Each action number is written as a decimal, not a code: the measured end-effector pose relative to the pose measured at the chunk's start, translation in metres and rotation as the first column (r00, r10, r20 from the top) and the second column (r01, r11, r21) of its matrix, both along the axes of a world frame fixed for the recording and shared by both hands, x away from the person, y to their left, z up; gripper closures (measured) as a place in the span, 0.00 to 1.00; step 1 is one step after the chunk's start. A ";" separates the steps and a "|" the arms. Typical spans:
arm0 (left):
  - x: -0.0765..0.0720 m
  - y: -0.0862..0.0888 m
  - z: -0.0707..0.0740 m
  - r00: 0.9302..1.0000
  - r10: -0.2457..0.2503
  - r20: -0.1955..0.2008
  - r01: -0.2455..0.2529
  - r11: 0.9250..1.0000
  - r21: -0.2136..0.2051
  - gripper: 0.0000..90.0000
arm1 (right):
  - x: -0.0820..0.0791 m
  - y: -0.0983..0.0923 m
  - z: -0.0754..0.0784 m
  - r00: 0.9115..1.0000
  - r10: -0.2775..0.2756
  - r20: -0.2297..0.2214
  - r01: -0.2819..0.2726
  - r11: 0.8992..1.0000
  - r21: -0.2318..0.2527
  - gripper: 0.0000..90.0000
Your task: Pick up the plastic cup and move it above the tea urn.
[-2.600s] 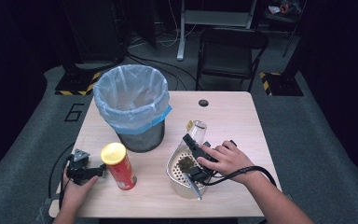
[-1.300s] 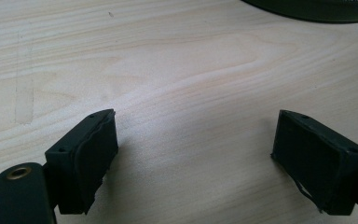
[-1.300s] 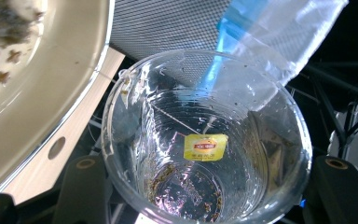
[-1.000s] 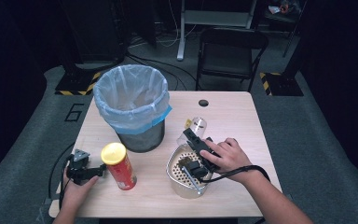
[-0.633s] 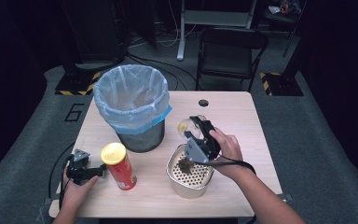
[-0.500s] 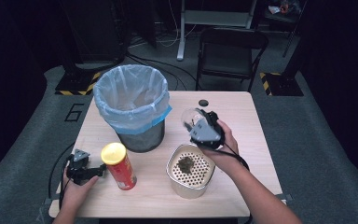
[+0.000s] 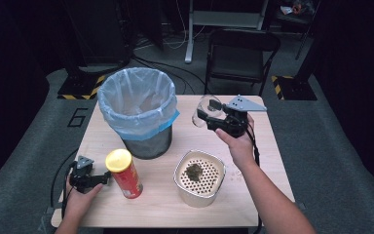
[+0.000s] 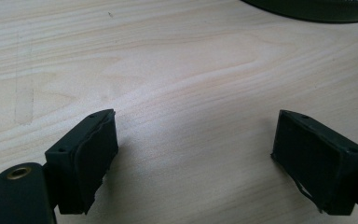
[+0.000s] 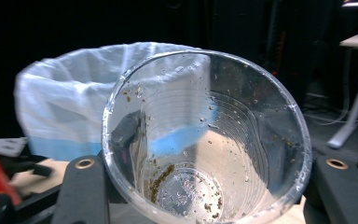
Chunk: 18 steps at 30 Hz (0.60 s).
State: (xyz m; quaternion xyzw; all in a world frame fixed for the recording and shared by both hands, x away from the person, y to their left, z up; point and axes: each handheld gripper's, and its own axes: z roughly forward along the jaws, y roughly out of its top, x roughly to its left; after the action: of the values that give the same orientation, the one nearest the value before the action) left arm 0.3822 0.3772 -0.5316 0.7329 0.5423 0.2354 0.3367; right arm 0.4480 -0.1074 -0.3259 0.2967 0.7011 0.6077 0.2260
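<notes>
**A:** High view first: your right gripper (image 7: 209, 118) hangs above the far right part of the pale wooden table (image 7: 253, 200), and its jaws pinch a clear ribbed plastic cup (image 7: 202, 111) by the wall. You carry that cup in the air, off the tabletop, between the strainer and the bin, nearer the bin.

**B:** And what is in the cup?

**A:** Right gripper view looks straight into its mouth. The clear cup (image 9: 205, 140) lies tipped toward the camera, wet inside, with brown specks stuck to the wall and a small smear of them near the bottom. One black pad (image 9: 123, 128) shows through the plastic, pressed on the wall. Behind it stands the black mesh waste bin lined with a pale blue-edged plastic bag (image 9: 70, 107).

**B:** My other hand?

**A:** Your left gripper (image 7: 102, 179) rests low at the near left corner, just beside the red cylindrical snack can with a yellow lid (image 7: 122, 173). Left gripper view shows its jaws spread wide over bare wood, nothing between them.

**B:** The strainer?

**A:** A cream round perforated strainer bowl (image 7: 199, 178) sits on the table near your right forearm, with a dark clump of wet leaves (image 7: 193, 171) in its middle. The bin (image 7: 137, 112) stands on the far left half, well apart from your left hand.
</notes>
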 end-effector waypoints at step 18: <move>0.000 0.001 0.000 1.000 0.001 0.000 -0.001 1.000 -0.007 0.15 | -0.036 0.026 0.118 0.991 0.128 -0.023 -0.128 0.992 0.010 0.42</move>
State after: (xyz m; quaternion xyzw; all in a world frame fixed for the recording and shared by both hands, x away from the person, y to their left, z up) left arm 0.3827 0.3780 -0.5314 0.7316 0.5435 0.2335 0.3390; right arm 0.4118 -0.0810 -0.2083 0.2591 0.7187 0.6205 0.1770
